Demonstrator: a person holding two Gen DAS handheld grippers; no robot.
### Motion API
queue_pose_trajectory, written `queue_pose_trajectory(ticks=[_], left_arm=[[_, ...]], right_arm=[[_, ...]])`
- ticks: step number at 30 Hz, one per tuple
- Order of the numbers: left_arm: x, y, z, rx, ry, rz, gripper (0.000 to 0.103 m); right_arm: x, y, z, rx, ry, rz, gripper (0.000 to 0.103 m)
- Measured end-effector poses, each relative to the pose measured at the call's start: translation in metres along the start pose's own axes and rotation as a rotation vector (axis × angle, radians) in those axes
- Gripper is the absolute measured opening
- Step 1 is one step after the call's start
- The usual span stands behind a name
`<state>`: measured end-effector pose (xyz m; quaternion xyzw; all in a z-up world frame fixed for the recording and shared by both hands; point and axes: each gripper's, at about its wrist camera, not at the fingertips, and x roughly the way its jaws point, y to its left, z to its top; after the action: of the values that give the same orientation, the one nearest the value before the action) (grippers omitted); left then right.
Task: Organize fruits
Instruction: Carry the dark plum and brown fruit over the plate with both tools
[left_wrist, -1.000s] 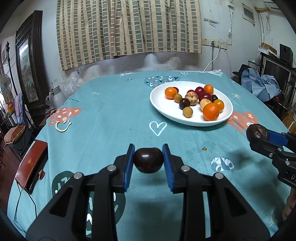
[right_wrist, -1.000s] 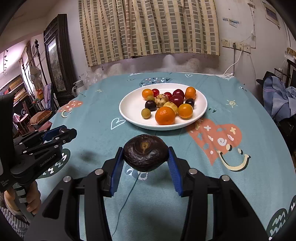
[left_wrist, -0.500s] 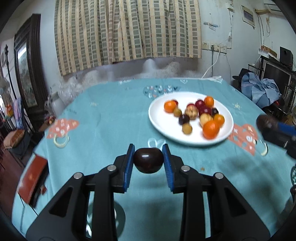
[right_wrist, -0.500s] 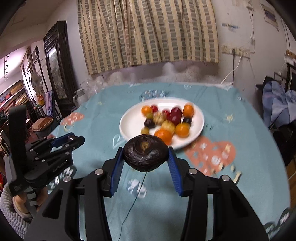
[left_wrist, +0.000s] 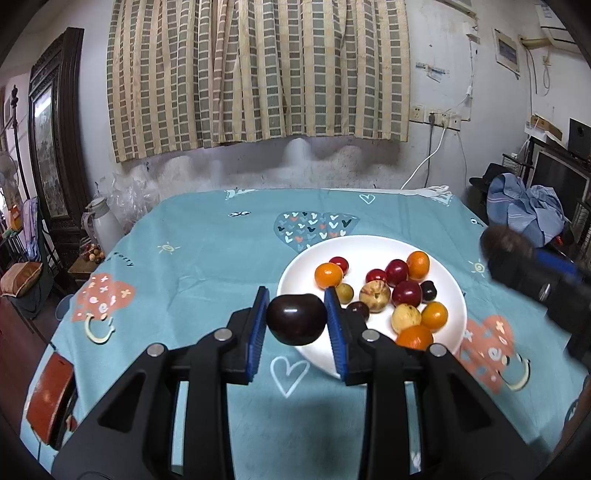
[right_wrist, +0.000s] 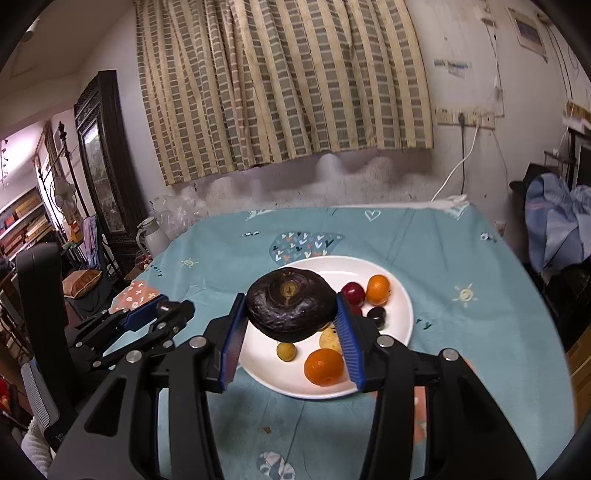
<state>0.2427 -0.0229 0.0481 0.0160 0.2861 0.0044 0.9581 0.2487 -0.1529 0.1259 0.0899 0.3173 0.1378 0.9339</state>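
My left gripper (left_wrist: 296, 320) is shut on a dark glossy plum (left_wrist: 296, 319), held above the table just left of the white plate (left_wrist: 303, 266). My right gripper (right_wrist: 291, 323) is shut on a large dark brown wrinkled fruit (right_wrist: 291, 309), held above the plate's (right_wrist: 400, 314) near left part. The plate holds several oranges, red plums, dark plums and yellowish fruits. The right gripper shows blurred at the right of the left wrist view (left_wrist: 517, 262). The left gripper shows at the left of the right wrist view (right_wrist: 162, 314).
The table wears a teal cloth (left_wrist: 207, 251) with hearts and smiley prints. A white kettle (left_wrist: 101, 225) stands off the table's far left. Blue clothing (left_wrist: 528, 210) lies on furniture at the right. A wall with a curtain is behind.
Both grippers have risen and moved forward toward the plate, each still holding its fruit. The plate now sits closer under the fingertips in both views.
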Motion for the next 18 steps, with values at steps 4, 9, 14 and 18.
queue_pose_trajectory(ticks=[4,9,14,18], left_arm=[[0.022,-0.005,0.001,-0.011,0.018,-0.006,0.031],[0.046,-0.010,-0.004,-0.005,0.046,-0.015,0.031],[0.059,-0.012,-0.010,0.024,0.059,0.005,0.031],[0.065,-0.012,-0.013,0.019,0.072,0.006,0.031]], right_arm=[[0.024,-0.005,-0.011,-0.015,0.049,-0.031,0.047],[0.042,-0.018,-0.015,0.002,0.074,-0.064,0.047],[0.051,-0.017,-0.015,-0.010,0.083,-0.068,0.047],[0.058,-0.015,-0.016,-0.027,0.095,-0.069,0.047]])
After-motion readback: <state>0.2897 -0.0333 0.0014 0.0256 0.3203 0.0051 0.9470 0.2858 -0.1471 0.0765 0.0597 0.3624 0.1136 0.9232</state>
